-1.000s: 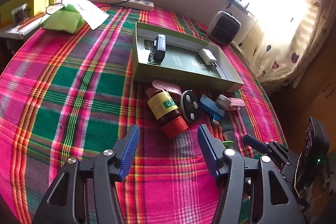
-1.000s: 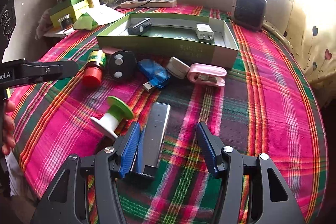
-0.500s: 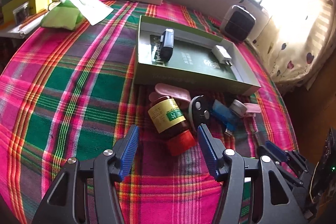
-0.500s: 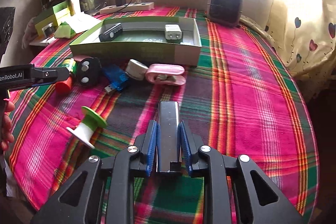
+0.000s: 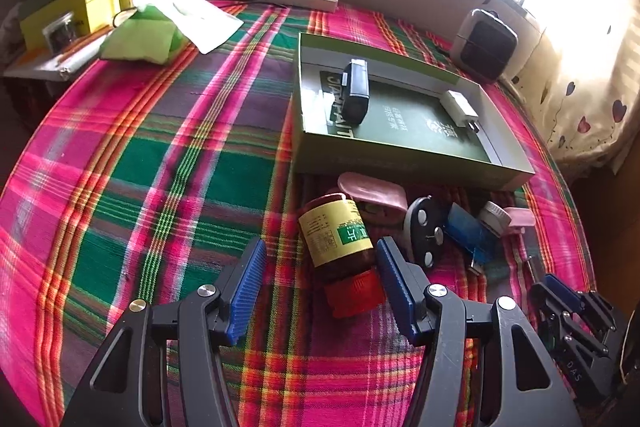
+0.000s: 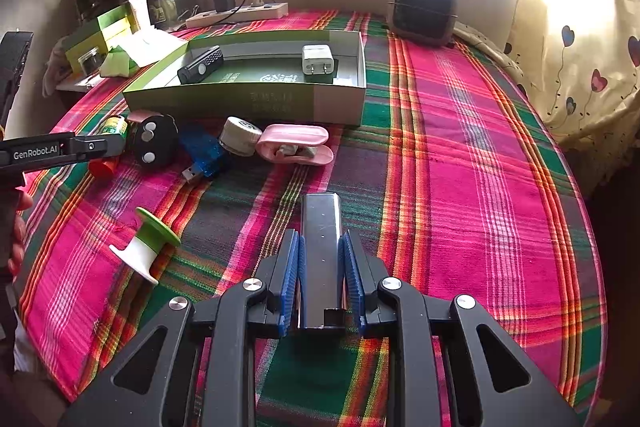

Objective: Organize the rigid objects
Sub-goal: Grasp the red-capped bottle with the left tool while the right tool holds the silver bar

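Silver and dark, the flat metal bar [image 6: 321, 259] sits pinched between the blue pads of our right tool [image 6: 321, 281], its far end pointing toward the green tray [image 6: 248, 98] over the plaid cloth [image 6: 460, 163]. Our left tool [image 5: 318, 285] is spread wide around the lying brown bottle [image 5: 338, 241], red cap [image 5: 354, 293] nearest us, pads not touching it. Beyond the bottle we see a black fob [image 5: 424, 233], a blue USB stick [image 5: 470, 237] and a pink clip [image 6: 296, 145] beside the tray's near wall, with a green-and-white spool [image 6: 146, 245] lying apart.
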`<act>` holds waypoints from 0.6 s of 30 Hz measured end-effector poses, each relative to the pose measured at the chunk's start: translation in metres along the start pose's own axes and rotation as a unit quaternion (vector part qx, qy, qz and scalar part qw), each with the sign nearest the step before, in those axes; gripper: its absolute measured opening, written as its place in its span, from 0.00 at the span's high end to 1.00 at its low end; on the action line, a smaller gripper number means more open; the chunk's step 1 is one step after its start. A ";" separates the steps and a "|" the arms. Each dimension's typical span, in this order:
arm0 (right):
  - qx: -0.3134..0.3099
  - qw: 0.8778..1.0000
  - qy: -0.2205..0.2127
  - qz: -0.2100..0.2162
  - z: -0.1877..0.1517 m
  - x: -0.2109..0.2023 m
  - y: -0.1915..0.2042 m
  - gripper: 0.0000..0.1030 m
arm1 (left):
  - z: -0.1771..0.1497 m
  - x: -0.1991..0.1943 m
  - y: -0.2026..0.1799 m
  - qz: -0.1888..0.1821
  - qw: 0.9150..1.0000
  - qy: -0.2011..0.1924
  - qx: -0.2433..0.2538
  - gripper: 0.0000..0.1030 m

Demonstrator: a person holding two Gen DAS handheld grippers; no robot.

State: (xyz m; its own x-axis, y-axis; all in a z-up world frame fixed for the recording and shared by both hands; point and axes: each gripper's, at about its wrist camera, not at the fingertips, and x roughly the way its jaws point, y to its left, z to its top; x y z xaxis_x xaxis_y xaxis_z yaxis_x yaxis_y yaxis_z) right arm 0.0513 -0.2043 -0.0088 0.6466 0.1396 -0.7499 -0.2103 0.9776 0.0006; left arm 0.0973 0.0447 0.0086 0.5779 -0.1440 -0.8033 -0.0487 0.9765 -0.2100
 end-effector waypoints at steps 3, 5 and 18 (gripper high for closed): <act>0.000 1.000 0.003 0.003 0.002 0.001 -0.001 0.77 | 0.001 0.001 0.001 0.007 1.000 -0.002 0.002 0.47; -0.001 1.000 0.004 0.005 0.003 0.002 -0.002 0.77 | 0.002 0.002 0.001 0.020 1.000 -0.004 0.008 0.54; -0.001 1.000 0.006 0.010 0.003 0.002 -0.003 0.77 | 0.003 0.003 0.006 0.023 1.000 -0.009 0.005 0.69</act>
State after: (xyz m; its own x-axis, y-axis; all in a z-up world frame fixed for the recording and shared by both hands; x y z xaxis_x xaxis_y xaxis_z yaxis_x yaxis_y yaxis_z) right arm 0.0560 -0.2068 -0.0083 0.6341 0.1575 -0.7570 -0.2253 0.9742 0.0139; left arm 0.1015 0.0509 0.0069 0.5899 -0.0964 -0.8017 -0.0669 0.9836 -0.1675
